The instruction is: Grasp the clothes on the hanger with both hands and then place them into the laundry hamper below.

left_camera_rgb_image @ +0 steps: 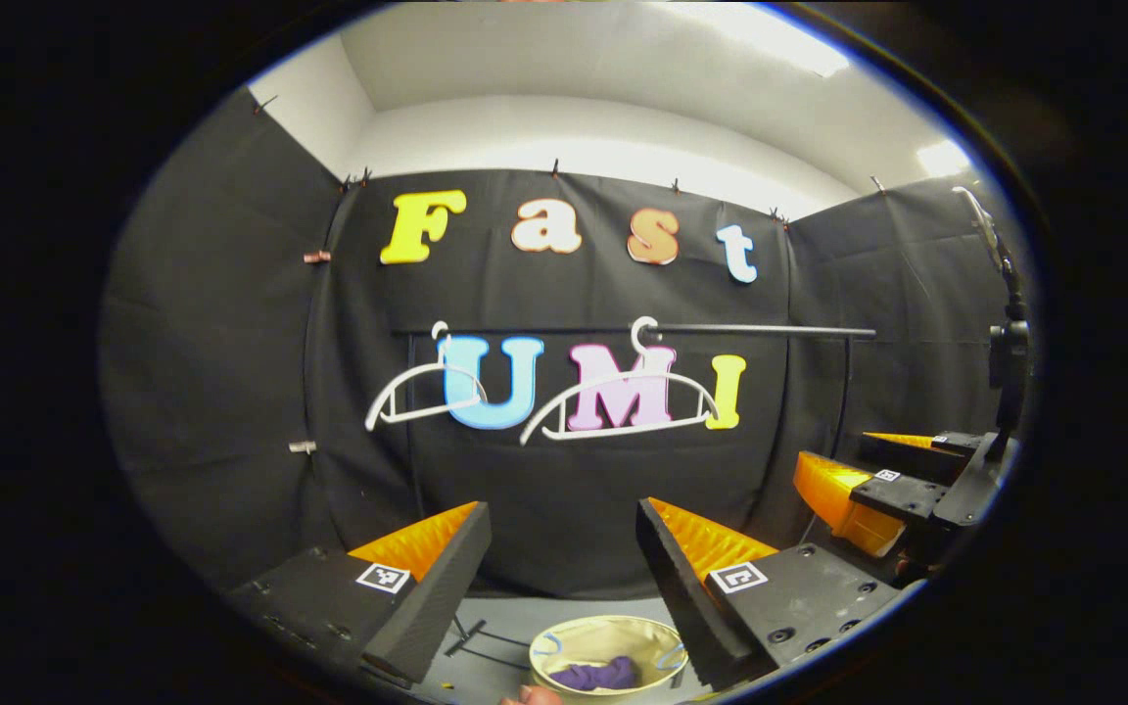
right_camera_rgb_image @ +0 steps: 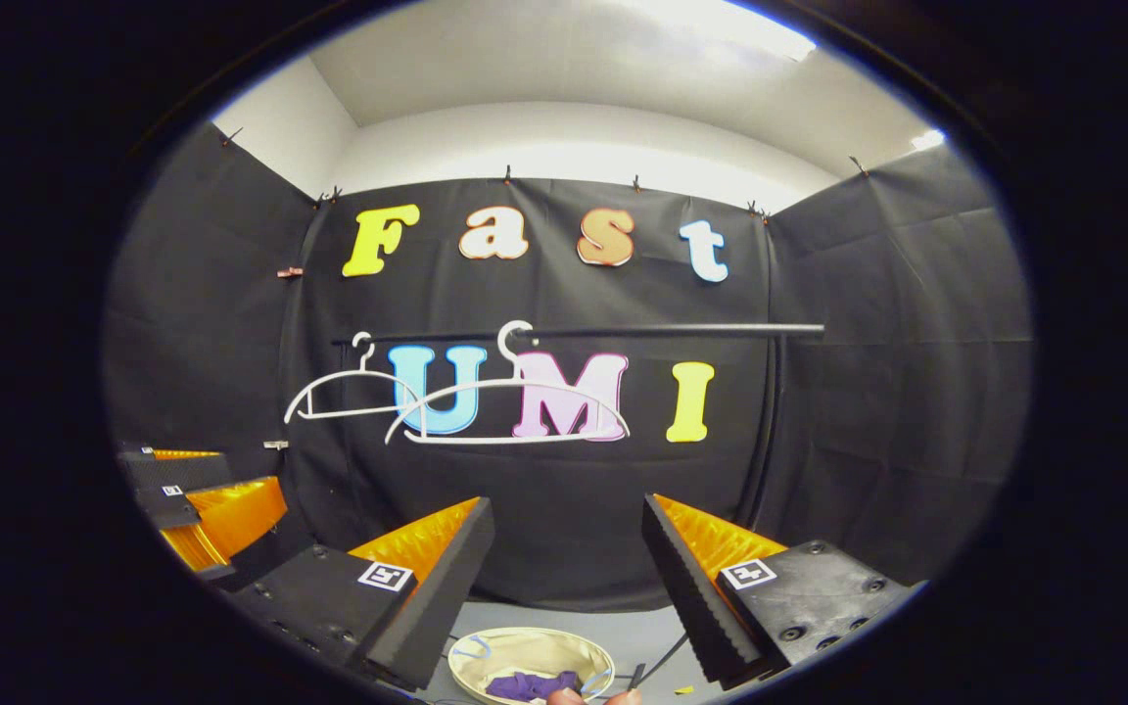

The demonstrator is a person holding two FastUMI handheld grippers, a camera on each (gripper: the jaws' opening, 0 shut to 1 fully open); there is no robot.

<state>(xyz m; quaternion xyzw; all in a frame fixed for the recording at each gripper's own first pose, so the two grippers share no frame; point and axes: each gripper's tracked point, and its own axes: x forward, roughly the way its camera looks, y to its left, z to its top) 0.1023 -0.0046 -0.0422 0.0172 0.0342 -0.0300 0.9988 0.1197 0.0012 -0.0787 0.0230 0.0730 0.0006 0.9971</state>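
Note:
Two bare white hangers [left_camera_rgb_image: 417,392] [left_camera_rgb_image: 618,406] hang on a black rail [left_camera_rgb_image: 770,331] against the back wall, with no clothes on them. Below stands a round cream hamper [left_camera_rgb_image: 564,632] with purple cloth [left_camera_rgb_image: 593,674] lying inside. My left gripper [left_camera_rgb_image: 561,509] is open above the hamper and holds nothing. My right gripper [right_camera_rgb_image: 566,504] is also open and holds nothing, over the same hamper [right_camera_rgb_image: 486,641] and its purple cloth [right_camera_rgb_image: 525,685]. The hangers [right_camera_rgb_image: 349,392] [right_camera_rgb_image: 510,411] and rail [right_camera_rgb_image: 681,330] are ahead. Each gripper appears beside the other: right gripper [left_camera_rgb_image: 833,450], left gripper [right_camera_rgb_image: 241,470].
A black stand [left_camera_rgb_image: 1010,352] rises at the far right of the left gripper view. The rail's uprights [right_camera_rgb_image: 770,431] reach down to the grey floor [right_camera_rgb_image: 623,627]. Part of a hand [left_camera_rgb_image: 530,695] shows at the bottom edge.

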